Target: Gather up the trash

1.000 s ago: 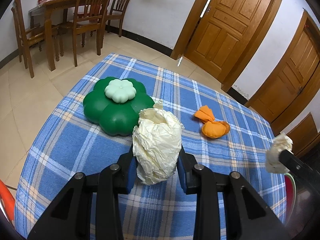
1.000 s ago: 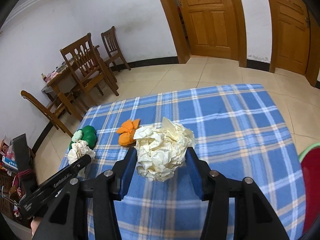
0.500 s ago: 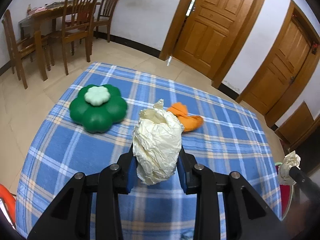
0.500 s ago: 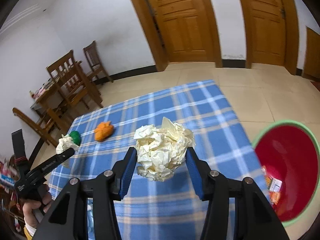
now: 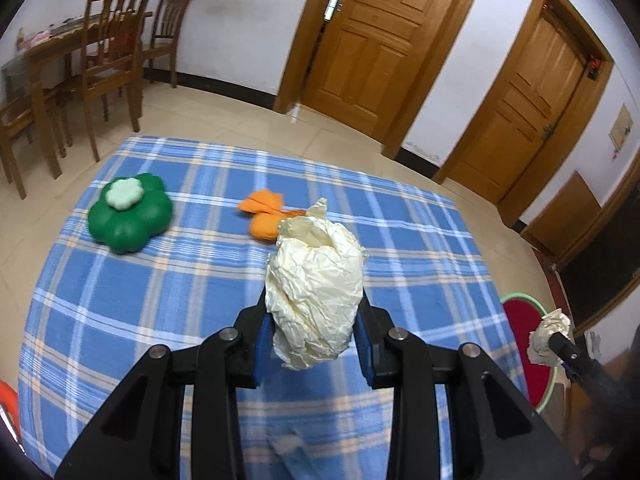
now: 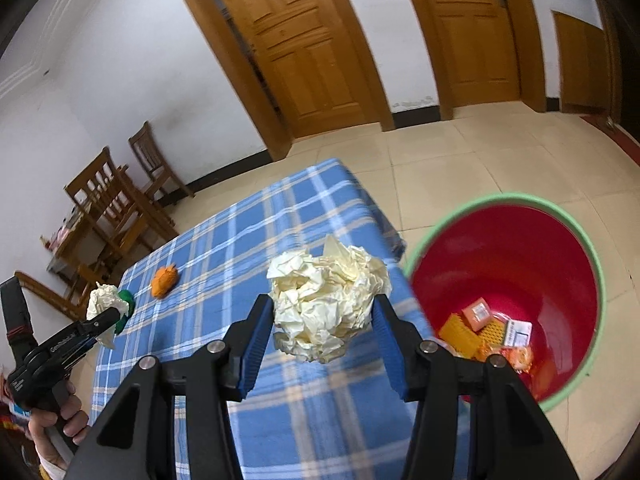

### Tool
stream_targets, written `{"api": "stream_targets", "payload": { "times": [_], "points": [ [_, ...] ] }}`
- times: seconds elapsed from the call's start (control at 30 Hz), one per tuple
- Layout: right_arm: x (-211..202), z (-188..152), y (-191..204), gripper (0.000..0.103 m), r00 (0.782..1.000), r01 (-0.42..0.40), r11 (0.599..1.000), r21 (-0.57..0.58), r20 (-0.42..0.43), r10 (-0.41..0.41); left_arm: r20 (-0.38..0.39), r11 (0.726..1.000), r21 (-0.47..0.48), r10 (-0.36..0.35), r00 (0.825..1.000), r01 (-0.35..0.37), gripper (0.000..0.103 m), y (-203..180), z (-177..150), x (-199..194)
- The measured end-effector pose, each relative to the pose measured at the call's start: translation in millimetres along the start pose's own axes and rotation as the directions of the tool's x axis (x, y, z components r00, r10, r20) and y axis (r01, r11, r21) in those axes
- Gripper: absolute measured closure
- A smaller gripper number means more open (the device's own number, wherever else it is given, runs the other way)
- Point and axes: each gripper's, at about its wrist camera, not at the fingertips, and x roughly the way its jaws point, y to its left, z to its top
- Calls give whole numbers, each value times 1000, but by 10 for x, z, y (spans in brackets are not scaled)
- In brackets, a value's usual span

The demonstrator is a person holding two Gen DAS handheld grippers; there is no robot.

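My left gripper (image 5: 314,336) is shut on a crumpled cream paper wad (image 5: 316,292), held above the blue checked tablecloth (image 5: 160,292). My right gripper (image 6: 322,334) is shut on a second crumpled paper ball (image 6: 328,304), at the table's right edge beside the red bin (image 6: 516,264) with a green rim. The bin holds orange and white packets (image 6: 480,328). Each gripper shows in the other's view: the right one (image 5: 550,334) over the bin (image 5: 522,328), the left one (image 6: 105,307) far left, a hand (image 6: 60,424) gripping its handle.
On the cloth lie a green flower-shaped box (image 5: 130,212) with a pale lid and an orange pouch (image 5: 266,214). Wooden chairs (image 5: 116,56) and a dining table stand at the back left. Wooden doors (image 5: 376,40) line the far wall. Tiled floor (image 6: 480,152) surrounds the table.
Both grippers have swung right with their paper wads. The red bin has come fully into the right wrist view, and the green box and orange pouch have slid left.
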Motion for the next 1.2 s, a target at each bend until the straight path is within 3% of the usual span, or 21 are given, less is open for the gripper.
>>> {"api": "stream_targets", "payload": {
  "times": [0.67, 0.9, 1.2],
  "points": [
    [-215, -181, -996, 46, 996, 86, 976, 202, 1, -88, -101, 980, 158, -106, 989, 121, 68, -1000, -253, 33],
    [-252, -228, -1281, 44, 993, 112, 955, 276, -5, -115, -134, 965, 218, -121, 984, 148, 68, -1308, -343, 96],
    [-321, -250, -1501, 34, 991, 124, 939, 322, 6, -133, -186, 934, 298, -147, 971, 199, 68, -1734, -492, 185]
  ]
}}
